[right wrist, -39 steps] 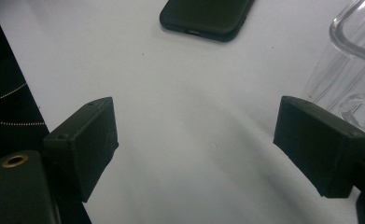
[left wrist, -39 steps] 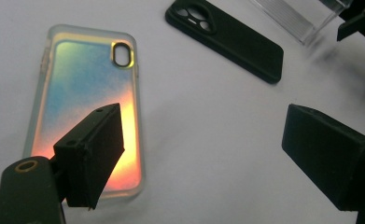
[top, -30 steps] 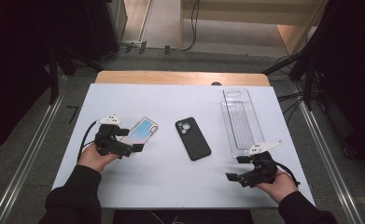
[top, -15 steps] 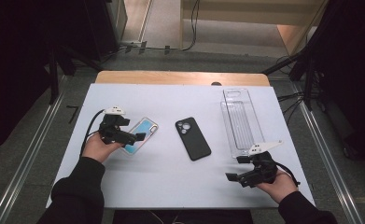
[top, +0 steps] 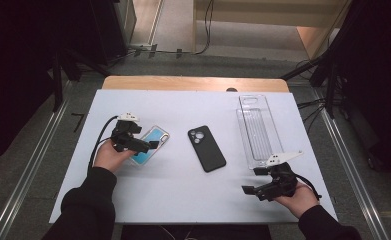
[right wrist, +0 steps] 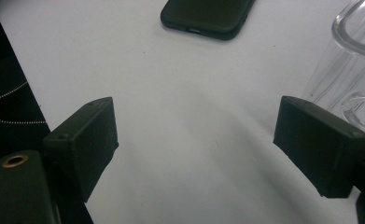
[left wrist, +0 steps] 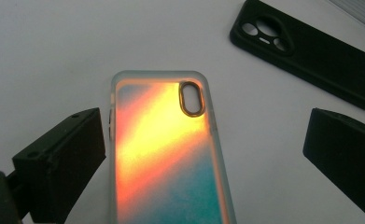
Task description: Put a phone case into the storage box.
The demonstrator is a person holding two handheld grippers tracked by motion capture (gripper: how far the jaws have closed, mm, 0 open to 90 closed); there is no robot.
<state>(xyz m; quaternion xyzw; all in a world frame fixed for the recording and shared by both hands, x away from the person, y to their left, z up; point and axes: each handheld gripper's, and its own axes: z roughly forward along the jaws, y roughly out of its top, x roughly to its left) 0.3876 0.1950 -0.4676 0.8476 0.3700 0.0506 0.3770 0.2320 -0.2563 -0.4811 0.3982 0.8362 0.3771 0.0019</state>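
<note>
Colourful phone case about to be gripped

The left gripper [top: 153, 145] is held wide apart over the colourful phone case [left wrist: 166, 154] lying flat on the table [top: 183, 200]; nothing is grasped yet. The right gripper [top: 250, 190] is kept wide and empty near the clear tray [top: 258, 130].

White table [top: 183, 200] bears two phone cases [top: 150, 145], clear tray [top: 258, 125].

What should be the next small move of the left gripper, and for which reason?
Probably lower the left gripper a little and close it on the colourful phone case. The case lies flat on the white table between the open jaws, which stand on either side of it without pressing on it.
</note>
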